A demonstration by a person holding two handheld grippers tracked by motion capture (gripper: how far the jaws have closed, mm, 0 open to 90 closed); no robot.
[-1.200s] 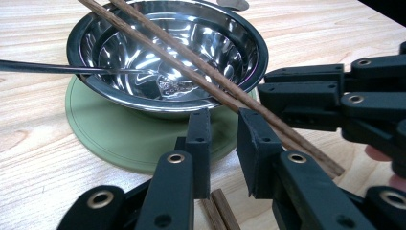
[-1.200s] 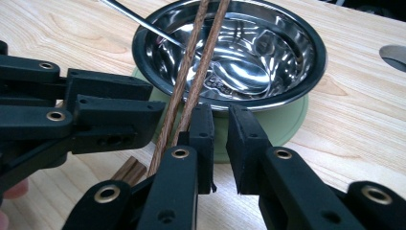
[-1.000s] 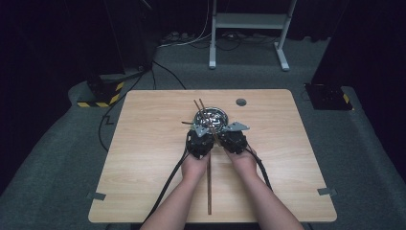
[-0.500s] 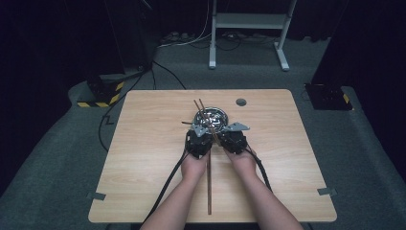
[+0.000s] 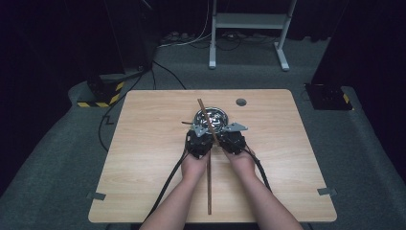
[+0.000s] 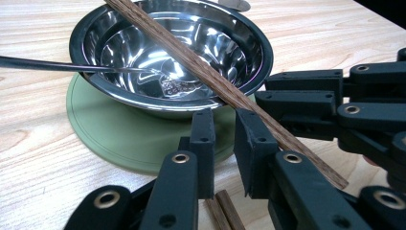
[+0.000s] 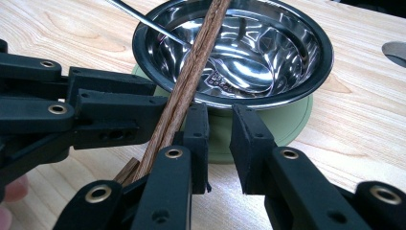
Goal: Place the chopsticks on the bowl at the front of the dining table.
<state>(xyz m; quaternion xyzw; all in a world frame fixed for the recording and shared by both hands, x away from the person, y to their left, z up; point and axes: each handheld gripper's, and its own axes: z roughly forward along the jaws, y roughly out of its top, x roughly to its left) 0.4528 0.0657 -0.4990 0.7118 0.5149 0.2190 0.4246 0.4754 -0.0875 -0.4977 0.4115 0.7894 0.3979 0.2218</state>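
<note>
A steel bowl (image 5: 222, 115) (image 6: 95, 81) (image 7: 287, 48) stands on a round green mat (image 6: 119, 134) (image 7: 287, 124) at the table's middle, with a metal spoon (image 6: 48, 64) (image 7: 244, 72) lying in it. Brown chopsticks (image 5: 205, 117) (image 6: 230, 91) (image 7: 191, 76) slant across the bowl's rim and come down between my two grippers. Another chopstick (image 5: 209, 187) lies on the table between the forearms. My left gripper (image 5: 201, 130) (image 6: 224, 129) and right gripper (image 5: 229, 130) (image 7: 220, 129) sit side by side just in front of the bowl. Both are shut to a narrow gap with nothing between the pads.
A round grey cap (image 5: 241, 102) (image 7: 395, 50) sits in the tabletop behind the bowl. Tape tabs (image 5: 326, 191) mark the front corners. Beyond the table stand a white metal frame (image 5: 249, 21) and a black-and-yellow striped box (image 5: 98, 98) on the floor.
</note>
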